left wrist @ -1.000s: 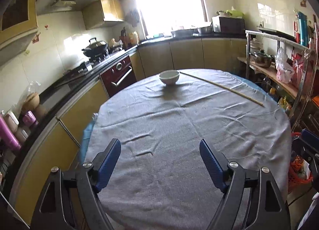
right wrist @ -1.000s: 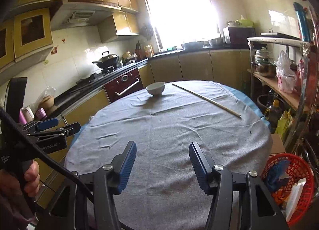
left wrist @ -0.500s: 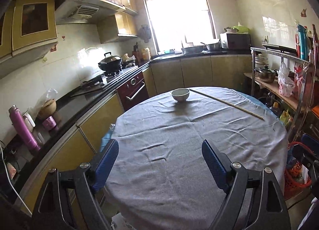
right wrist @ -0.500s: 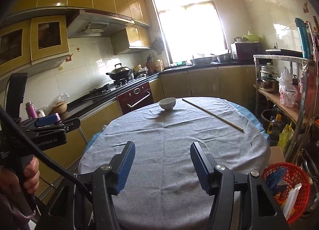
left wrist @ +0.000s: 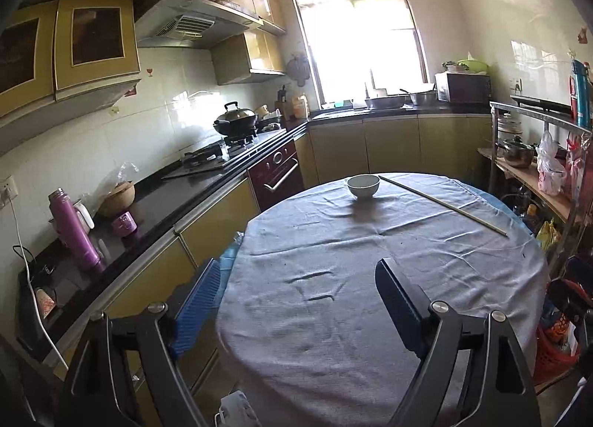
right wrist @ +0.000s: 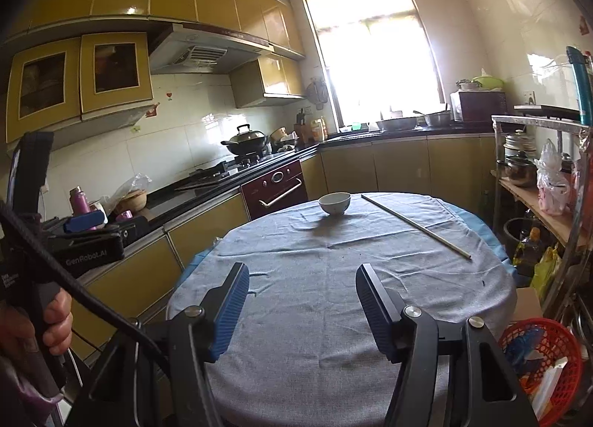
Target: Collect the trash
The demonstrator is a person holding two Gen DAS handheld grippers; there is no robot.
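Both grippers rose above the round grey cloth (left wrist: 370,279); left fingers (left wrist: 200,293) apart, right fingers (right wrist: 231,301) opening, empty

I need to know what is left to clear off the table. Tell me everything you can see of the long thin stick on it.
The long, thin, pale wooden-looking stick lies flat and straight on the grey tablecloth, running diagonally from near the small white bowl toward the table's right edge. It touches only the cloth, apart from the bowl. Neither gripper is near it.
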